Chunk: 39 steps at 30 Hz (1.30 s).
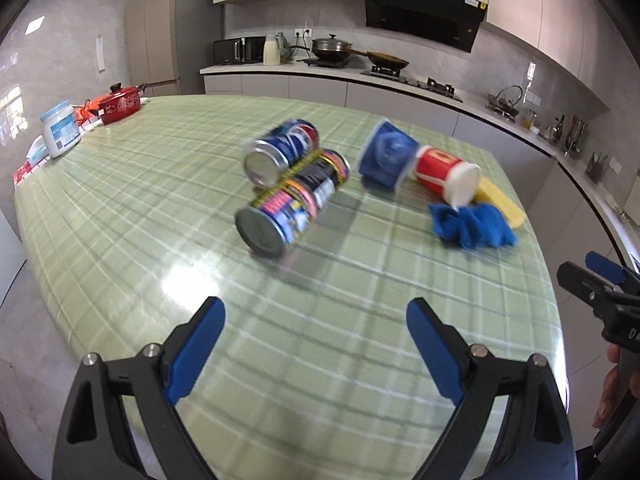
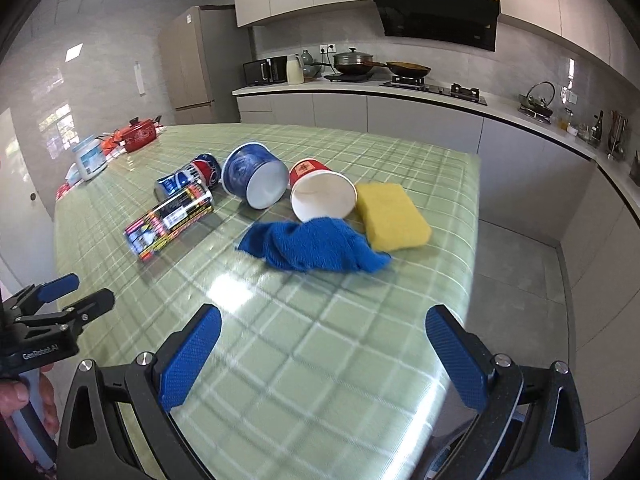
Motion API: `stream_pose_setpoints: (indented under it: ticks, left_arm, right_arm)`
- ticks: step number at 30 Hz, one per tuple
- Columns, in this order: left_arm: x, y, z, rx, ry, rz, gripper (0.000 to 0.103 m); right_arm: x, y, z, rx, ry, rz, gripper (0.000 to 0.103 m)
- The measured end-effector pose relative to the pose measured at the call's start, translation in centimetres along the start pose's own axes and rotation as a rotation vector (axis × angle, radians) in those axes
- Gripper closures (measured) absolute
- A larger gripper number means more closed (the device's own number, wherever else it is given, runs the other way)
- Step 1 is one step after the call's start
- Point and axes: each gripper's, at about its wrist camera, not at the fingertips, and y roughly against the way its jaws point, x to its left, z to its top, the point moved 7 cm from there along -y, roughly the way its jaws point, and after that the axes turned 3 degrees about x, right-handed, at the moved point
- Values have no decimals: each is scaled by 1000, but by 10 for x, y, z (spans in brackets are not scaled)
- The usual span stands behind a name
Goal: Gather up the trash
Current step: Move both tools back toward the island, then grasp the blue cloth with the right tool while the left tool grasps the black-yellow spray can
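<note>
The left gripper (image 1: 316, 318) hangs over the near part of the table (image 1: 160, 184) with its blue-padded fingers (image 1: 198, 354) spread wide and nothing between them. The right gripper (image 2: 323, 326) is just as wide open and empty, its fingers (image 2: 188, 356) over the near right part of the same green checked tablecloth.

Straight ahead of the left gripper lie two cans on their sides, touching each other: a dark, colourful can (image 1: 294, 202) nearer, its silver end toward the camera, and a blue cola can (image 1: 282, 150) just behind it. To their right a blue cup (image 1: 386, 156) lies tipped over, touching a red cup (image 1: 446, 174) that is also on its side.

From the right wrist view both cups show their white insides. A crumpled blue cloth (image 2: 316, 246) lies in front of the red cup's mouth, touching it, and a yellow sponge (image 2: 390, 216) sits just beside the cloth and cup, near the table's right edge.

At the far left corner of the table stand a white jar (image 1: 60, 128) and a red pot with a lid (image 1: 120, 102), well apart from the trash.
</note>
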Motion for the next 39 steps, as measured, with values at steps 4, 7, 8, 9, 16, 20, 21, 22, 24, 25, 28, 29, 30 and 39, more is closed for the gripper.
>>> stream_pose_setpoints:
  ticks: [4,7,8,9,16,20,21,22,24,25,28,29,30,39]
  left_arm:
    - [13,-15,18,-1,-20,-1,10]
    - [22,-30,31,1,-27,-7,10]
    - [25,-36,35,2,-30,-8,10]
    - [26,-41,38,6,-32,-11,10]
    - [33,-78,51,57,-59,-40,10]
    - [28,-88,56,70,-78,-64,10]
    - [27,-90,57,73,-82,-67,10]
    - [24,-91,57,75,-87,-74,10]
    - [22,-95,58,81,-93,-80,10]
    - [22,-97,58,84,-95,-87,10]
    - [21,-100,58,94,-94,-104,17]
    - [21,-101,57,96,-94,-108,24]
    - [21,-101,57,97,-94,-114,28]
    - [22,-92,50,90,-66,-163,50]
  right_arm:
    - [2,-17,16,1,-35,-18,1]
    - [4,-31,24,18,-37,-30,4]
    - [5,-37,26,26,-40,-30,4]
    - [5,-40,27,30,-42,-31,4]
    - [7,-84,34,90,-61,-58,4]
    - [9,-104,38,110,-64,-79,4]
    - [9,-109,39,120,-69,-86,4]
    - [9,-113,40,121,-75,-85,4]
    - [9,-118,41,127,-82,-90,4]
    - [9,-120,40,130,-84,-90,4]
    - [9,-127,38,144,-87,-95,8]
    - [9,-128,37,147,-87,-98,18]
    - [8,-130,36,151,-86,-104,24]
    - [0,-123,36,130,-104,-91,60]
